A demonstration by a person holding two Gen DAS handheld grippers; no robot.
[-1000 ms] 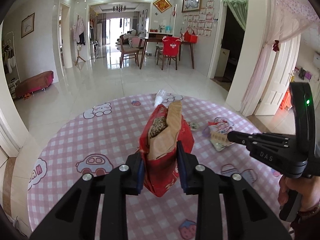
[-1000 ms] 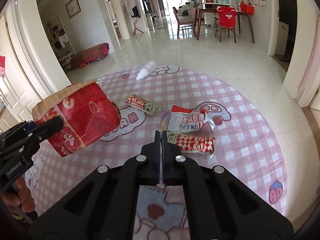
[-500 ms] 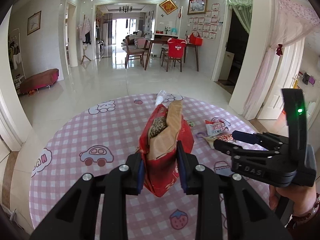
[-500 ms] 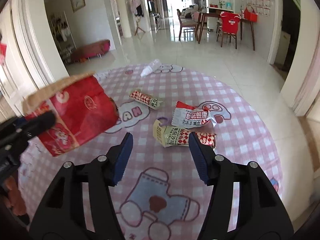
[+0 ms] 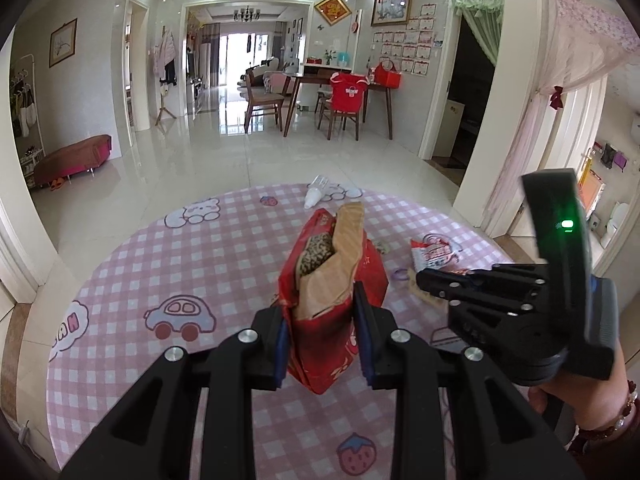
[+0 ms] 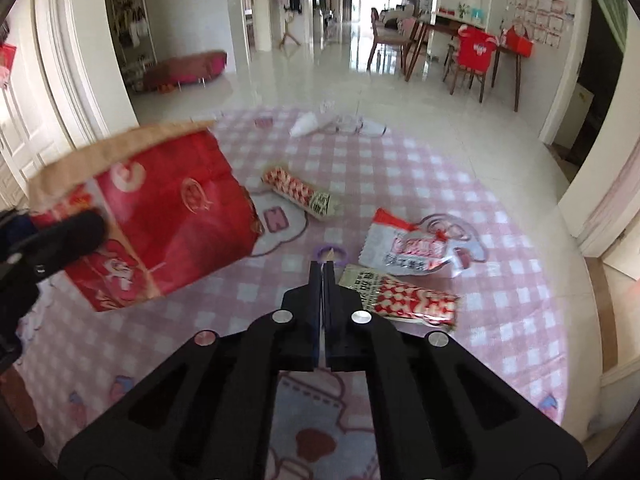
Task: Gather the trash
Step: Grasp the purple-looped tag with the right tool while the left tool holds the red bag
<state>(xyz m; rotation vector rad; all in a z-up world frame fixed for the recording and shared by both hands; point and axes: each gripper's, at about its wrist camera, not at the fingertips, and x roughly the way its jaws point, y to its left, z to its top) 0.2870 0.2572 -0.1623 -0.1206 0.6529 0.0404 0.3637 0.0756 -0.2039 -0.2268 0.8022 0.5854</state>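
Observation:
My left gripper (image 5: 320,308) is shut on a red paper bag (image 5: 332,264) with a brown lining. It holds the bag upright above the pink checked mat (image 5: 192,264), mouth open, with crumpled stuff inside. The bag (image 6: 160,216) also shows at the left of the right wrist view. My right gripper (image 6: 324,266) is shut, low over the mat, its tips at the left corner of a yellow-and-red wrapper (image 6: 404,298). I cannot tell whether that corner is pinched. A white-and-red packet (image 6: 412,246) and a long red-checked wrapper (image 6: 300,192) lie beyond.
A small purple ring (image 6: 340,250) lies just past the right fingertips. A white plastic bottle (image 6: 304,126) lies at the mat's far edge. Shiny tile floor surrounds the round mat. A dining table with chairs (image 5: 340,92) stands far back, and a door frame (image 5: 476,120) at the right.
The right gripper opened over the yellow-and-red wrapper and has shut again at its left corner, a little lower. The left gripper keeps the red bag still.

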